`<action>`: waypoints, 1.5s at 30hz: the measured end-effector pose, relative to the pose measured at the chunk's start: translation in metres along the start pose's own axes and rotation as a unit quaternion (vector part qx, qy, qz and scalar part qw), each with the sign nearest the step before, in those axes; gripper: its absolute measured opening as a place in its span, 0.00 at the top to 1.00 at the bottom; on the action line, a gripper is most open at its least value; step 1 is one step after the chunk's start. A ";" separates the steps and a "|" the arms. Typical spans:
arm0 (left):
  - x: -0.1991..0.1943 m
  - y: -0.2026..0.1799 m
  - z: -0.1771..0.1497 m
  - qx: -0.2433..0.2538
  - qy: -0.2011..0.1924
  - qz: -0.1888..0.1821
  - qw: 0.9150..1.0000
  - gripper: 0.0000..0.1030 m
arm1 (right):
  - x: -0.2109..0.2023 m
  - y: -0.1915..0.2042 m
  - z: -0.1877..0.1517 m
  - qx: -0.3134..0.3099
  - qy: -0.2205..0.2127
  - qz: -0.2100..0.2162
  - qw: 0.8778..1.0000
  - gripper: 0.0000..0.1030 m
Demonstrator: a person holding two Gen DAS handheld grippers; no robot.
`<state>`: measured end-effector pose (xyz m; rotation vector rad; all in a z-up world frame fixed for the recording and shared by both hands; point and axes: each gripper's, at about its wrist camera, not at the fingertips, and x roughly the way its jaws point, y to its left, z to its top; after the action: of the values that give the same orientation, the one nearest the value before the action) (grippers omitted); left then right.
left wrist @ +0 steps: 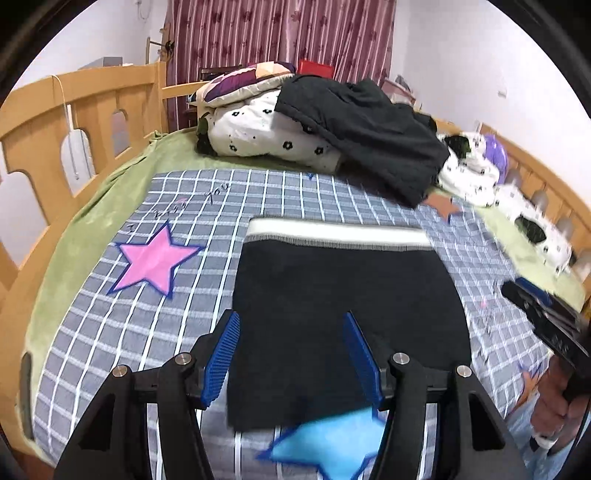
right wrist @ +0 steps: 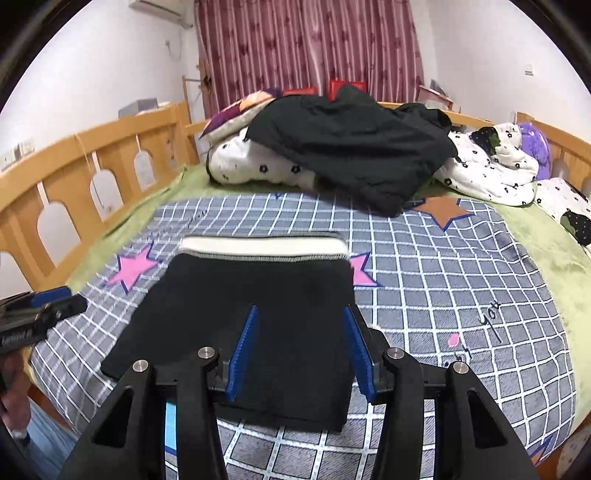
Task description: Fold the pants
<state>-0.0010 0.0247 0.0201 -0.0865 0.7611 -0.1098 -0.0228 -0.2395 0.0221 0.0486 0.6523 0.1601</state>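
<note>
The black pants lie folded into a flat rectangle on the checked bedspread, with the white waistband at the far edge. They also show in the right wrist view. My left gripper is open and empty, hovering over the near left part of the pants. My right gripper is open and empty above the near right part. The right gripper shows at the right edge of the left wrist view. The left gripper shows at the left edge of the right wrist view.
A heap of white flowered quilt and black clothing sits at the far end of the bed. Wooden rails line both sides. A green blanket lies under the bedspread. A red curtain hangs behind.
</note>
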 end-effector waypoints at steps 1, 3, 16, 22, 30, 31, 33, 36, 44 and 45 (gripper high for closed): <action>0.006 0.002 0.004 -0.002 -0.004 -0.003 1.000 0.45 | -0.001 -0.001 0.002 0.000 -0.003 -0.003 1.000 0.53; 0.023 0.007 0.010 -0.002 -0.016 -0.009 1.000 0.45 | 0.005 -0.005 0.012 -0.006 -0.005 -0.012 1.000 0.53; 0.149 0.012 0.048 0.040 0.009 -0.011 0.999 0.42 | 0.169 -0.020 0.062 -0.027 0.069 -0.006 0.997 0.53; 0.195 0.018 0.045 0.045 0.066 -0.006 0.997 0.39 | 0.205 -0.026 0.040 -0.045 0.094 -0.024 0.994 0.48; 0.209 0.061 0.048 -0.038 0.104 -0.091 0.990 0.35 | 0.205 -0.061 0.047 0.004 0.128 0.027 0.991 0.35; 0.211 0.064 0.046 -0.045 0.110 -0.108 0.987 0.35 | 0.205 -0.063 0.046 0.014 0.133 0.036 0.990 0.35; 0.223 0.071 0.043 -0.074 0.129 -0.151 0.977 0.34 | 0.214 -0.073 0.042 0.042 0.152 0.064 0.985 0.33; 0.235 0.077 0.038 -0.111 0.142 -0.182 0.967 0.38 | 0.232 -0.085 0.036 0.101 0.180 0.115 0.972 0.32; 0.220 0.064 0.059 -0.099 0.098 -0.157 0.978 0.65 | 0.214 -0.081 0.055 0.085 0.128 0.119 0.981 0.73; 0.219 0.060 0.066 -0.089 0.088 -0.154 0.980 0.65 | 0.209 -0.082 0.061 0.093 0.117 0.133 0.980 0.79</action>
<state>0.2060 0.0581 -0.0885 -0.3698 0.9289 -0.3475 0.1884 -0.2862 -0.0625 0.3021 0.8947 0.3653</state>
